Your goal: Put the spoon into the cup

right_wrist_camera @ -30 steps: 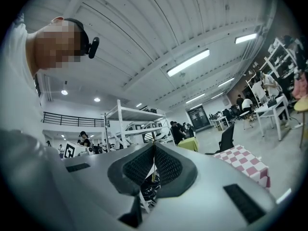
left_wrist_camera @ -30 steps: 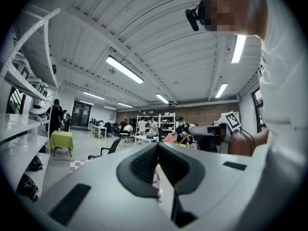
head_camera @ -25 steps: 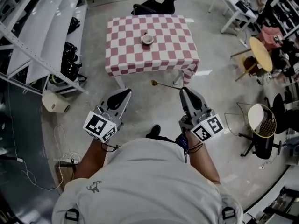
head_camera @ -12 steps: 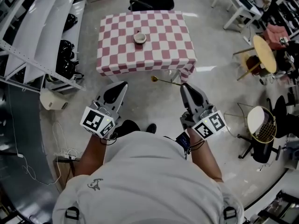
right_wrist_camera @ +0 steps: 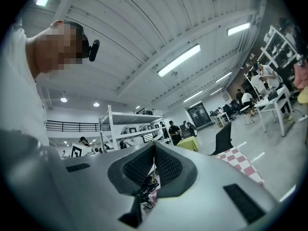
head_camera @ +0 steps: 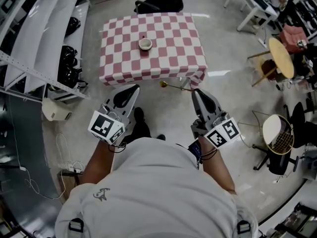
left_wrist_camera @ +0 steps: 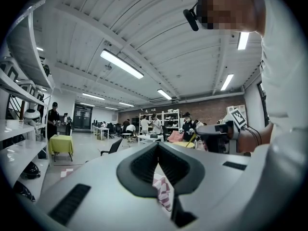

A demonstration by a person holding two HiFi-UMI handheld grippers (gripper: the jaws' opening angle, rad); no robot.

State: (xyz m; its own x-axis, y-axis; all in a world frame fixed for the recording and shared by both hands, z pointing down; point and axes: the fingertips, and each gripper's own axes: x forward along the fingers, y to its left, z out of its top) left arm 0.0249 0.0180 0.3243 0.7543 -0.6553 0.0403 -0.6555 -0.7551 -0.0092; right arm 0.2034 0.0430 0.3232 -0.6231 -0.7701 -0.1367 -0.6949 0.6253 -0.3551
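Observation:
A small pale cup (head_camera: 145,44) stands near the middle of the table (head_camera: 183,58), which has a red-and-white checked cloth. My right gripper (head_camera: 196,91) is shut on the handle of a gold spoon (head_camera: 173,87). The spoon sticks out to the left, its bowl just short of the table's near edge. My left gripper (head_camera: 133,87) is shut and holds nothing, level with the right one and also in front of the table. In the left gripper view the left gripper (left_wrist_camera: 158,146) shows a strip of checked cloth below its meeting tips. The right gripper (right_wrist_camera: 155,145) has its pads together.
A metal shelf rack (head_camera: 44,33) runs along the left, with a white box (head_camera: 54,110) at its foot and cables (head_camera: 64,152) on the floor. A black office chair (head_camera: 158,4) stands behind the table. A round wooden top (head_camera: 280,58) and a wire-backed chair (head_camera: 277,130) are to the right.
The person has walked toward the table; both grippers are nearer its front edge. The spoon stays in the right gripper, and the cup has not moved on the cloth.

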